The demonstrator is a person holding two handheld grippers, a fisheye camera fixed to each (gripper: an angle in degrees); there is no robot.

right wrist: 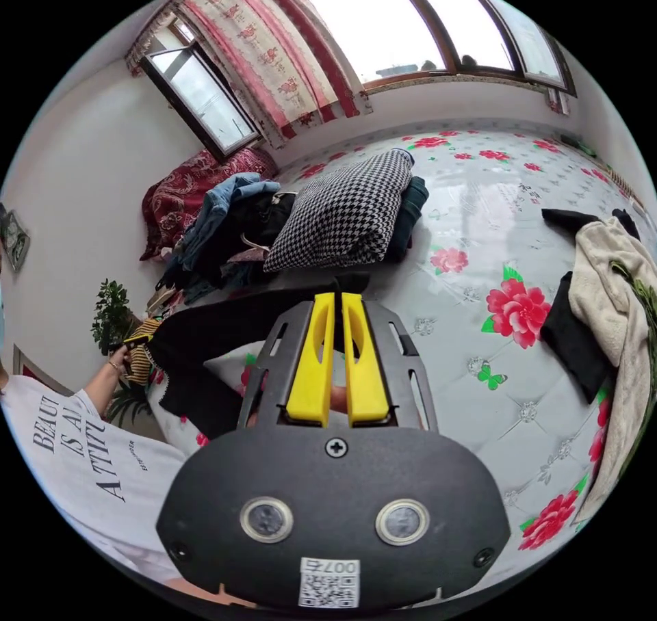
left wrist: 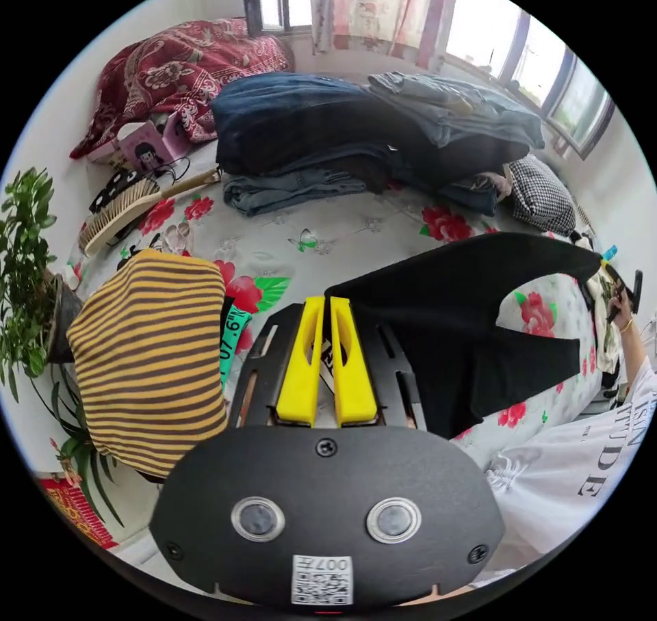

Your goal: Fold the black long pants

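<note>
Black pants (left wrist: 452,320) partly behind tongs (left wrist: 327,301)

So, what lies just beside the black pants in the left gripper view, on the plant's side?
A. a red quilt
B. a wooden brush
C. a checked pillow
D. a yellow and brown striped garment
D: the yellow and brown striped garment lies beside the black pants, toward the plant.

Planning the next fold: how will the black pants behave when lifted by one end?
The black pants probably flop: they lie flat and limp on the flowered bed. Likely light; the cloth looks thin. The legs, splayed apart, may swing separately.
</note>
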